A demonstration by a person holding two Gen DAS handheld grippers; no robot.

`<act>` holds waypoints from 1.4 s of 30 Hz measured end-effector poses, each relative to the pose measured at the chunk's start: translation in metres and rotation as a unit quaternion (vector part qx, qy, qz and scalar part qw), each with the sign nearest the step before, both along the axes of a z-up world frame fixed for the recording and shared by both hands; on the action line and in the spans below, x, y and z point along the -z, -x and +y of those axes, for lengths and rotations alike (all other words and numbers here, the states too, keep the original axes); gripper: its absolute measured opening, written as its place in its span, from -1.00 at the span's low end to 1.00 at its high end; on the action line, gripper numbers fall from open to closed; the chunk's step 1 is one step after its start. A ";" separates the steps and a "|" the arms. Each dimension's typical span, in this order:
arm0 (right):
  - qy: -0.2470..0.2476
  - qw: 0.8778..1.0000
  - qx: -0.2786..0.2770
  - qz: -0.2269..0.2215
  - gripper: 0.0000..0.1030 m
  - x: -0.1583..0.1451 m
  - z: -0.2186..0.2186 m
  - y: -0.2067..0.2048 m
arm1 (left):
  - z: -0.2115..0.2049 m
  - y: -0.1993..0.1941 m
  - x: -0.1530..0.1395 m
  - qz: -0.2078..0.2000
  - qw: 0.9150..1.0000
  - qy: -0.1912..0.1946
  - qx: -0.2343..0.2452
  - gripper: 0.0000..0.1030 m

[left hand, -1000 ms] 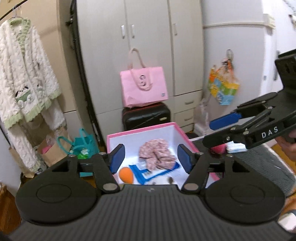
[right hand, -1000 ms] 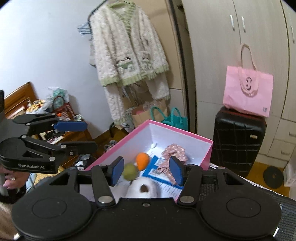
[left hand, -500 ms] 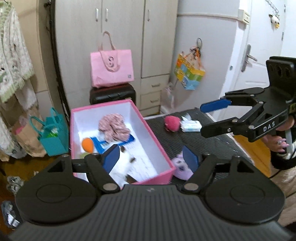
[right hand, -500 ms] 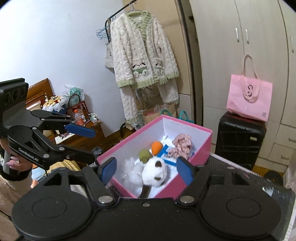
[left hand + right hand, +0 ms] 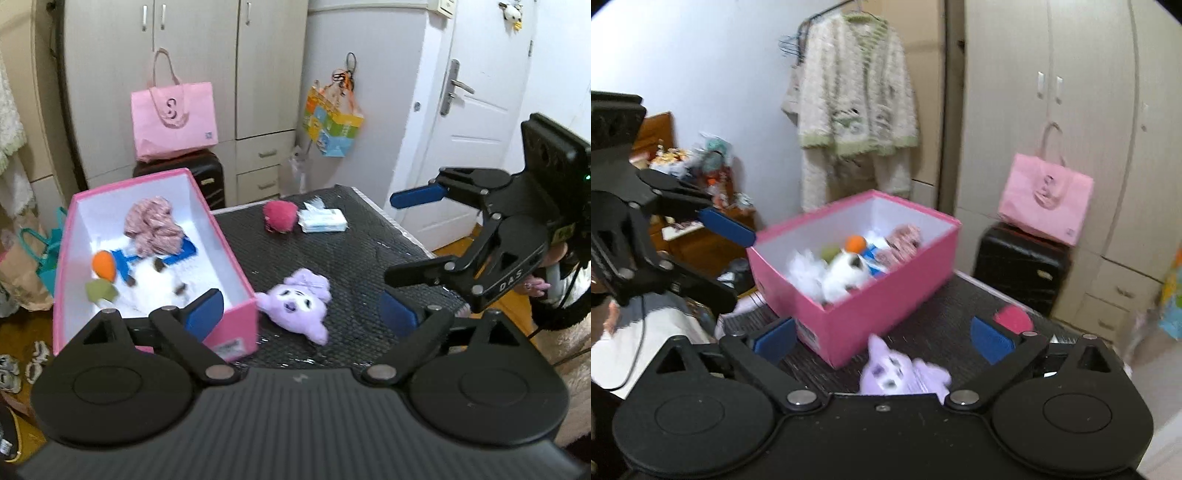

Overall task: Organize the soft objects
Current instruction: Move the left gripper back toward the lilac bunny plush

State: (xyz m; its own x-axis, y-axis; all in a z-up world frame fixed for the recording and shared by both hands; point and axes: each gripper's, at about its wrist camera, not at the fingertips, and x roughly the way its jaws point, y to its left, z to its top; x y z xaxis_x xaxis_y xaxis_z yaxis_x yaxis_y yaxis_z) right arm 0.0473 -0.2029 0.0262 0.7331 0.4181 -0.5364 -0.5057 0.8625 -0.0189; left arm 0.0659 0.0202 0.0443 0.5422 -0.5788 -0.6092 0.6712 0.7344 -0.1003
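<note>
A pink box stands on the left of the dark table mat. It holds a white plush, an orange ball, a green ball and a pink patterned cloth. Beside the box's near corner lies a purple plush. My left gripper hovers before it, jaws opening, pads clear of it. My right gripper is to the right, jaws opening wide and empty. A pink pom ball and a tissue pack sit at the far edge.
A pink tote bag rests on a black suitcase behind the table, in front of a wardrobe. A white door is at the right. A cardigan hangs at the left, with bags on the floor.
Both grippers drew back from over the box and swung toward the table, jaws spreading wider. The white plush left the right gripper's fingers and now lies in the box.
</note>
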 end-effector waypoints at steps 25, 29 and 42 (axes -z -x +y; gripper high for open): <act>-0.093 0.994 0.052 0.039 0.98 0.071 -0.072 -0.035 | -0.062 0.002 0.076 -0.014 1.000 0.020 0.003 0.82; -0.085 0.994 0.059 0.041 0.98 0.074 -0.080 -0.041 | -0.078 -0.008 0.077 -0.017 0.999 0.026 0.004 0.82; -0.046 0.995 0.091 0.019 0.98 0.089 -0.120 -0.078 | -0.120 -0.081 0.076 0.002 0.998 0.017 -0.067 0.80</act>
